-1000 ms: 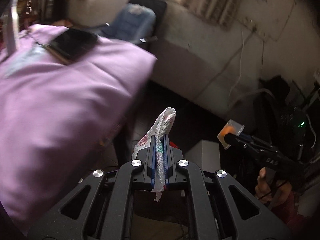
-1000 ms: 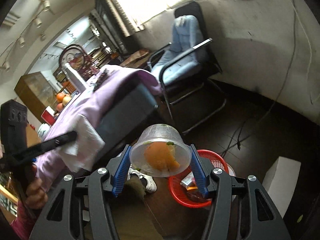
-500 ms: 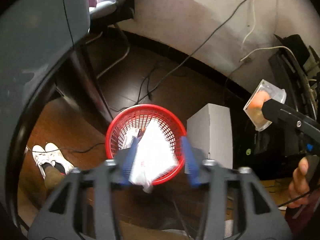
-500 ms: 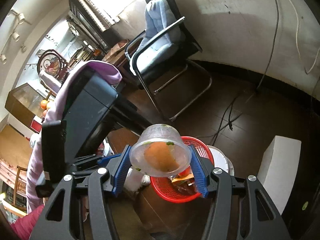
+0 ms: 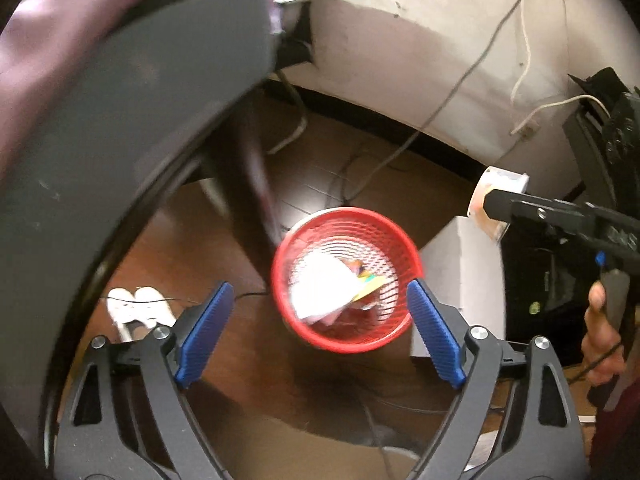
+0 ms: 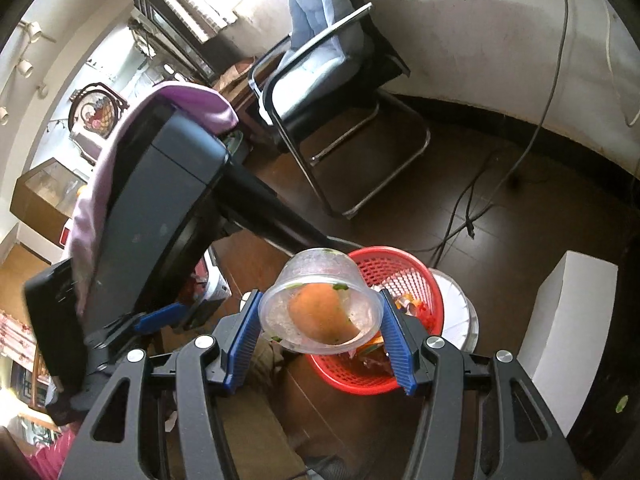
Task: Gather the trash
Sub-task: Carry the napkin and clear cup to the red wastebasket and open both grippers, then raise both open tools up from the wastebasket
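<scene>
A red mesh trash basket (image 5: pixel 396 236) stands on the brown floor below my left gripper (image 5: pixel 318 332), which is open and empty. A white crumpled wrapper (image 5: pixel 320 288) lies inside the basket on other litter. My right gripper (image 6: pixel 320 336) is shut on a clear plastic cup (image 6: pixel 320 304) with orange food in it, held above the basket's (image 6: pixel 404 272) near-left rim. The cup and right gripper also show at the right of the left wrist view (image 5: pixel 496 200).
A white box (image 5: pixel 464 264) stands right of the basket. A grey table edge with purple cloth (image 5: pixel 80 100) looms at left. White shoes (image 5: pixel 136 308) lie on the floor. A blue office chair (image 6: pixel 320 64) and loose cables (image 6: pixel 472 220) are farther back.
My left gripper swung from above the purple cloth down over the basket, opened wide and let go of the wrapper, which now lies in the basket. My right gripper carried the cup nearer the basket.
</scene>
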Demonstrator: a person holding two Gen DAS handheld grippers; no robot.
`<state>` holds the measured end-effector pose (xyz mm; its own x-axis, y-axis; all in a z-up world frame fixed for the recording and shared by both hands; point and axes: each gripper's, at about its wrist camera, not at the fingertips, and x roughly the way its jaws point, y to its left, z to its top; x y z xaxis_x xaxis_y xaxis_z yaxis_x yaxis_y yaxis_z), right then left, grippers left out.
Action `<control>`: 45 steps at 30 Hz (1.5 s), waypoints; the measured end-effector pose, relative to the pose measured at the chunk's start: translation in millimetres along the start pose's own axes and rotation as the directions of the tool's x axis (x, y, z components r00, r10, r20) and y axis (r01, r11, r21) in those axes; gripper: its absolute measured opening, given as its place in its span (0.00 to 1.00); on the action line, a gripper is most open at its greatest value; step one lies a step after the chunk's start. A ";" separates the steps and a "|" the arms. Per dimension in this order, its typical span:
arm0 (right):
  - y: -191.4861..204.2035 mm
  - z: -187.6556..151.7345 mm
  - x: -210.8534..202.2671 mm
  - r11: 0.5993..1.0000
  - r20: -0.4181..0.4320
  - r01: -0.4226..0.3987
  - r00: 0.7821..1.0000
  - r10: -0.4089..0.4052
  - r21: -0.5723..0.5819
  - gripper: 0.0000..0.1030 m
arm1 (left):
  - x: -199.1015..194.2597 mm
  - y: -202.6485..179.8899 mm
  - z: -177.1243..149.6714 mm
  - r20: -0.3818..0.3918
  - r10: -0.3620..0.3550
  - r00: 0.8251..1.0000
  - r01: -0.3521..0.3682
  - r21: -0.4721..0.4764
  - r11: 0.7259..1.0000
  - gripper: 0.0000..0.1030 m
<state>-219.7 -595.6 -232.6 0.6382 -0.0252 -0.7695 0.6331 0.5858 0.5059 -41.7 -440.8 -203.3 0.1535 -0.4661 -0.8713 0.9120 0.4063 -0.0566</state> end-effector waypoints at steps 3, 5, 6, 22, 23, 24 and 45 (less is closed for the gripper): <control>0.2 -1.8 12.0 1.000 -0.019 0.011 1.000 -0.011 0.003 0.55 | -12.7 13.4 -14.1 0.021 0.053 0.998 -0.053 -0.018 0.998 0.86; 2.2 -2.6 18.1 1.000 -0.027 0.024 0.999 -0.024 -0.004 0.55 | -18.6 22.5 -22.3 0.029 0.090 0.995 -0.089 -0.030 0.996 0.87; 3.8 -3.2 22.0 1.000 -0.034 0.031 0.999 -0.031 -0.008 0.55 | -20.5 26.8 -24.9 0.032 0.107 0.994 -0.106 -0.036 0.994 0.88; -6.7 -6.4 88.3 0.983 -0.099 0.184 0.978 -0.186 -0.025 0.55 | 7.0 39.0 -53.2 -0.061 0.194 0.979 -0.194 0.003 0.981 0.89; -8.1 -6.4 91.9 0.980 -0.103 0.195 0.975 -0.197 -0.026 0.56 | 7.9 39.3 -53.3 -0.067 0.192 0.979 -0.192 0.004 0.981 0.89; -9.5 -5.6 96.5 0.976 -0.108 0.215 0.970 -0.217 -0.025 0.56 | 7.6 39.8 -53.6 -0.068 0.190 0.979 -0.191 0.003 0.982 0.89; 45.0 -41.0 7.0 0.912 0.069 0.354 0.935 -0.348 -0.205 0.80 | -30.9 22.8 -48.8 0.039 0.151 0.988 -0.151 -0.004 0.989 0.90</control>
<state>-204.6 -536.2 -231.2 0.4071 -0.2835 -0.8683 0.7143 0.6913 0.1092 -44.2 -378.7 -201.5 0.3042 -0.4300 -0.8500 0.8769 0.4751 0.0735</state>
